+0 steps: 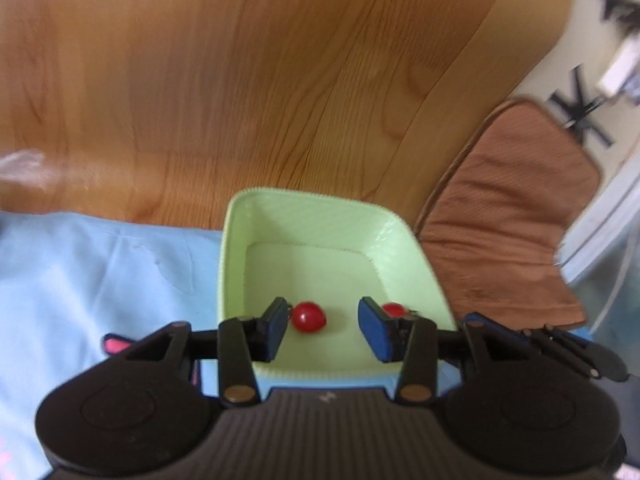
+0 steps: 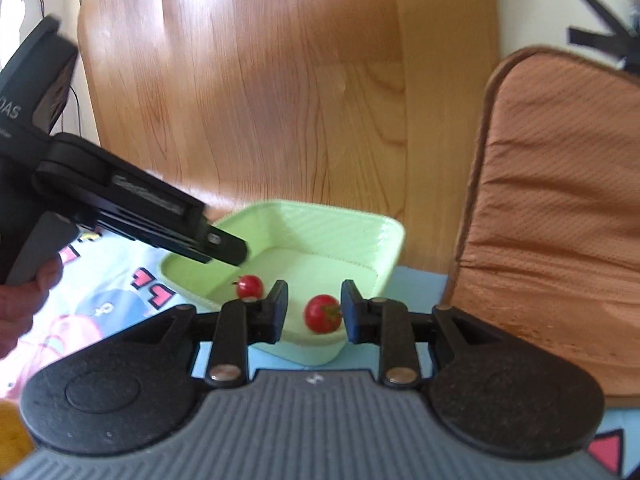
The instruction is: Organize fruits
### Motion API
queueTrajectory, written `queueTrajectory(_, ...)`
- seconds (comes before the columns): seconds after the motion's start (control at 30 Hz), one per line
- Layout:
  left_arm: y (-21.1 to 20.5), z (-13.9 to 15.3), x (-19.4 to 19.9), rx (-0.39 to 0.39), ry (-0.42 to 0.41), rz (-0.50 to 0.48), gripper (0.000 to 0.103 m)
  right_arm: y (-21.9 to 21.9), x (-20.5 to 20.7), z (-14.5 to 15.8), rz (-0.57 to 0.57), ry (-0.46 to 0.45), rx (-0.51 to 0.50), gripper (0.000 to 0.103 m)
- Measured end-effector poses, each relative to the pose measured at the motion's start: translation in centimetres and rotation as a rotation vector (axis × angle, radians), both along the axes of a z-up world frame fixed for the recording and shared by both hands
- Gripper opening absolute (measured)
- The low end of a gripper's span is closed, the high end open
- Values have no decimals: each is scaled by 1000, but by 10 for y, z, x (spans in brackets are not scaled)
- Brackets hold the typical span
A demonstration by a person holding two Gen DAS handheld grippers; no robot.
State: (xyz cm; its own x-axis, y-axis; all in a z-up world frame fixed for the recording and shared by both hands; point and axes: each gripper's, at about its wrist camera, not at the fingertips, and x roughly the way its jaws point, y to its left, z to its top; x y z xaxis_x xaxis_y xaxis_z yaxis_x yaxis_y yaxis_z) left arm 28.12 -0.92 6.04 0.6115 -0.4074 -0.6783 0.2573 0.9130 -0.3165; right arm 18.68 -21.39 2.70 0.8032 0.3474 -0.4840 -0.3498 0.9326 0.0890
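A light green square tray (image 1: 236, 240) (image 2: 360, 232) lies on a light blue printed cloth. Two small red tomatoes lie inside it: one (image 1: 308, 317) (image 2: 249, 286) and another (image 1: 393, 309) (image 2: 323, 314). My left gripper (image 1: 323, 330) is open and empty over the tray's near part, with one tomato between its fingers and beyond them. It shows from the side in the right wrist view (image 2: 224, 245). My right gripper (image 2: 314, 312) is open over the tray's near edge, the second tomato between its fingers, touching neither as far as I can tell.
A wooden table top (image 1: 240, 80) lies beyond the tray. A brown chair cushion (image 1: 508, 216) (image 2: 560, 200) stands to the right. The cloth (image 1: 80, 280) (image 2: 132, 280) spreads to the left. Something yellow (image 2: 12, 432) sits at the lower left.
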Motion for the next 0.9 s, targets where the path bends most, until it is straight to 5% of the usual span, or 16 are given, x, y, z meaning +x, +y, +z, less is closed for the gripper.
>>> queueTrajectory(0.17, 42, 10, -68, -76, -59, 41, 47, -16, -44, 4, 34, 18, 73, 32)
queueTrajectory(0.4, 100, -21, -151, -149, -29, 150, 48, -1, -104, -7, 97, 63, 108, 32)
queueTrajectory(0.67, 117, -63, -171, -301, 58, 219, 51, 46, -137, -13, 172, 97, 139, 32)
queueTrajectory(0.8, 131, -79, -183, -471, 90, 244, 58, 40, -132, -23, 200, 216, 326, 33)
queueTrajectory(0.87, 137, -87, -188, -557, 122, 245, 61, 36, -129, -27, 202, 271, 398, 57)
queueTrajectory(0.9, 139, -89, -189, -576, 130, 249, 61, 36, -129, -29, 205, 295, 426, 59)
